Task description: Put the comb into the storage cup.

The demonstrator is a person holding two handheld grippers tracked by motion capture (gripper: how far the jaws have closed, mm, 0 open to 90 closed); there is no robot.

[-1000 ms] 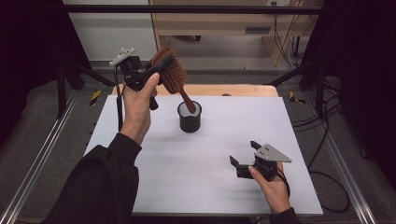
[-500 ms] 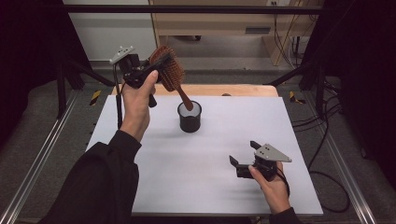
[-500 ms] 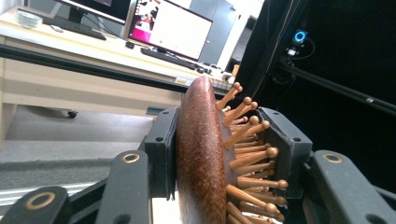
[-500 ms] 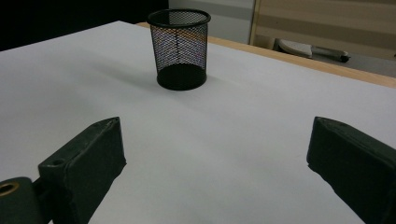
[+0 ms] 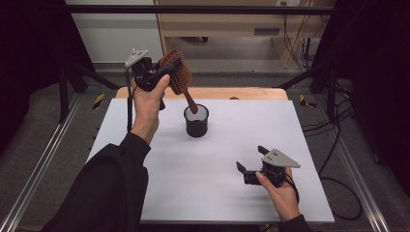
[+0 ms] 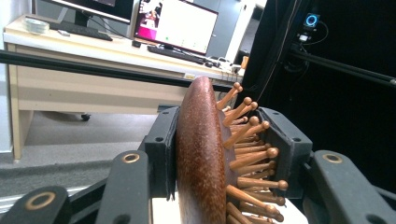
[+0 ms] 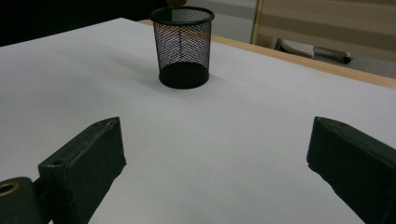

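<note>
The left gripper [image 5: 162,72] is clamped on the head of a brown wooden hairbrush [image 5: 178,77] held above the black mesh cup [image 5: 197,121], handle tip apparently at its rim, while the right gripper [image 5: 251,164] rests wide open on the white table [image 5: 290,125]; no writing is legible.

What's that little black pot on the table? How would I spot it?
Find the white tabletop, then look toward its far edge, left of centre. There stands a round black wire-mesh cup, upright and open-topped, with a wooden hairbrush held above it, handle pointing in. You can see through its walls, and it is the only thing standing on the table.
</note>
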